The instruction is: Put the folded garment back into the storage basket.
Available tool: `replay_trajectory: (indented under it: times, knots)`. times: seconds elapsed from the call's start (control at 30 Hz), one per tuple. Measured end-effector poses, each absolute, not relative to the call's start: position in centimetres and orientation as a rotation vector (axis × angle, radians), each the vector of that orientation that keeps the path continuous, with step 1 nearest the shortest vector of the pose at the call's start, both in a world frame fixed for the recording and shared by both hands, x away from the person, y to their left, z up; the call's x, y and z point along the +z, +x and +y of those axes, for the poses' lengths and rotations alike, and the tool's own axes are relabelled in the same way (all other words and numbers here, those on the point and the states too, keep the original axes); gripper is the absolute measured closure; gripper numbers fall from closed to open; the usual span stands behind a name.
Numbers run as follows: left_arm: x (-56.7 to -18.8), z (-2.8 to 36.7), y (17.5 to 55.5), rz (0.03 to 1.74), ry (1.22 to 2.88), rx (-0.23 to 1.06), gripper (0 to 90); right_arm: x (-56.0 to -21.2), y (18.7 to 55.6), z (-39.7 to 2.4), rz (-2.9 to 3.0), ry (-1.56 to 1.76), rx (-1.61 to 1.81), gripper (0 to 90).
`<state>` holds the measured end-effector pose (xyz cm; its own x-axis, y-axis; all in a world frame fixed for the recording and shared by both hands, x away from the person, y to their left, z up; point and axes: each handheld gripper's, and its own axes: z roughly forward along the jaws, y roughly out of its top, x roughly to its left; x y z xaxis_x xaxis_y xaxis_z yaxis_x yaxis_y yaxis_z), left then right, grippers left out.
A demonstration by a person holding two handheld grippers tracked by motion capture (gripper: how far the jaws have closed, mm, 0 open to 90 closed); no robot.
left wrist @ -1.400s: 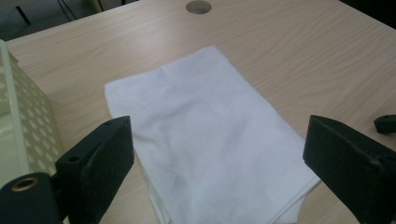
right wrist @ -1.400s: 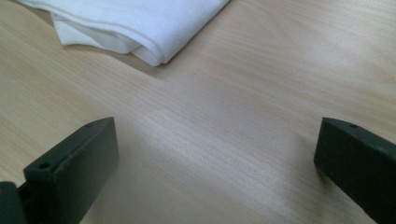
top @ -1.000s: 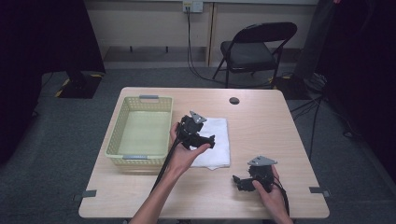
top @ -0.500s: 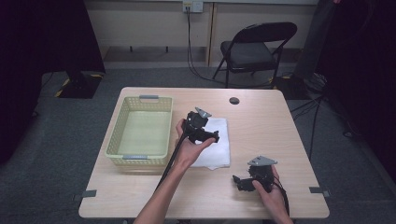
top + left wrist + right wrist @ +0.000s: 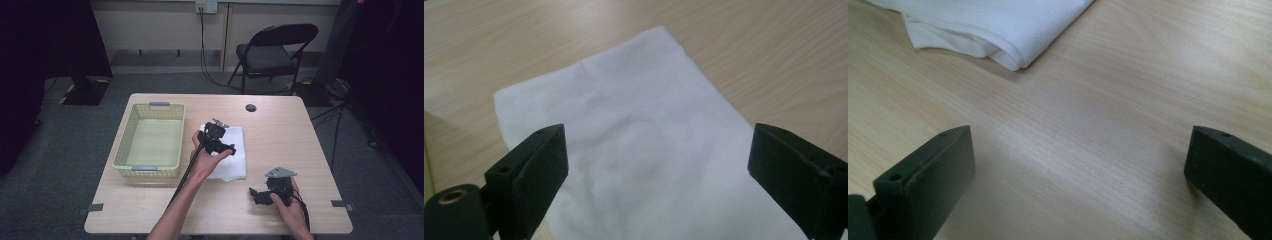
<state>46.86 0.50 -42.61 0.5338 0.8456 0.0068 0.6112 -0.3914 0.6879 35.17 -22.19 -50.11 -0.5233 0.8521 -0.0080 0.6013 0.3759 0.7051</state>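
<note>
White cloth (image 5: 634, 145) lies under the open left hand-held gripper (image 5: 654, 170).

On the table (image 5: 300, 150) before you, the cloth (image 5: 235, 155) lies just right of the basket (image 5: 150, 142); your left gripper (image 5: 224, 145) hangs above it, your right gripper (image 5: 257, 192) nearer you, well apart.

Pale yellow basket (image 5: 150, 141) sits on the left of the wooden bench (image 5: 280, 130), black folding chair (image 5: 272, 52) behind it.
</note>
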Motion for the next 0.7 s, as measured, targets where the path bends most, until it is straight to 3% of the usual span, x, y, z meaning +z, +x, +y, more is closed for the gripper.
replay_trajectory:
  times: [0.43, 0.7]
  knots:
    - [-45.2, -0.6, 48.7, 1.219, 2.176, 0.419, 7.7, -50.1, 35.2, -22.2, 2.27, 1.266, 0.931, 0.0]
    - [-46.7, -0.7, 49.2, 1.278, 2.188, 0.451, 8.3, -50.1, 35.2, -22.2, 2.27, 1.266, 0.931, 0.0]
